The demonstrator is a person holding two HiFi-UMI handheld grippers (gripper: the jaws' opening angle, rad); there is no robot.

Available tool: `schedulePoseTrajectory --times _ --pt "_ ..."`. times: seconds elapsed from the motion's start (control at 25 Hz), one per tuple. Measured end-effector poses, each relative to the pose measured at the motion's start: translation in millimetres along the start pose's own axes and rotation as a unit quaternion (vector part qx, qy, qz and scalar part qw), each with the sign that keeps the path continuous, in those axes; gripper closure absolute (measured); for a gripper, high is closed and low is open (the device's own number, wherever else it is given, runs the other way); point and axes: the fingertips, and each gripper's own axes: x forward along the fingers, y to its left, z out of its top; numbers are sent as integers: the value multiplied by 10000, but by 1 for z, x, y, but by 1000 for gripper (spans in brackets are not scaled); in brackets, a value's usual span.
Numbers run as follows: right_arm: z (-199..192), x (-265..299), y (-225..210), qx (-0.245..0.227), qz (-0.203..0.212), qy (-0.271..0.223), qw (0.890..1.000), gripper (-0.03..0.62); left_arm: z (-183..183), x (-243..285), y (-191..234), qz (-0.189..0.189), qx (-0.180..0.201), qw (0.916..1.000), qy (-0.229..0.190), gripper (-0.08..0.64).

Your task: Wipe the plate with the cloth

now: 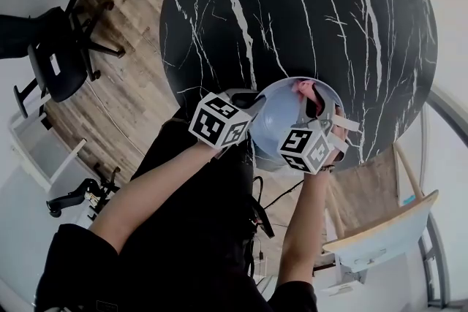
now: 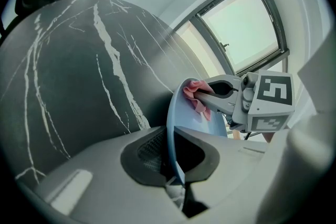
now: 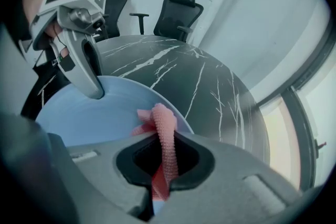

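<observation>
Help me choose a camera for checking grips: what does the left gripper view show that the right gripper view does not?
Only the left gripper view: the left gripper shut on the blue plate's rim, seen edge-on between its own jaws, plus a window. Only the right gripper view: the pink cloth pinched between the right gripper's own jaws, plus two office chairs. Both: plate, cloth, the opposite gripper, and the black marble table.

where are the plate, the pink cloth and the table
plate (image 3: 79, 123), right gripper view, its bare blue face
pink cloth (image 3: 166, 134), right gripper view, strip between the jaws
black marble table (image 1: 307, 11), head view, bare top
</observation>
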Motion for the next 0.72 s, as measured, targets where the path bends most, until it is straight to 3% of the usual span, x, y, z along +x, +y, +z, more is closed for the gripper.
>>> schedulePoseTrajectory --times 0.24,0.72 --pt "0 -3 3 20 -239 -177 9996 584 0 0 0 -46 -145 9999 -40 541" --pt "7 -25 74 -542 70 -461 9974 584 1 0 1 -11 -214 9997 -101 541"
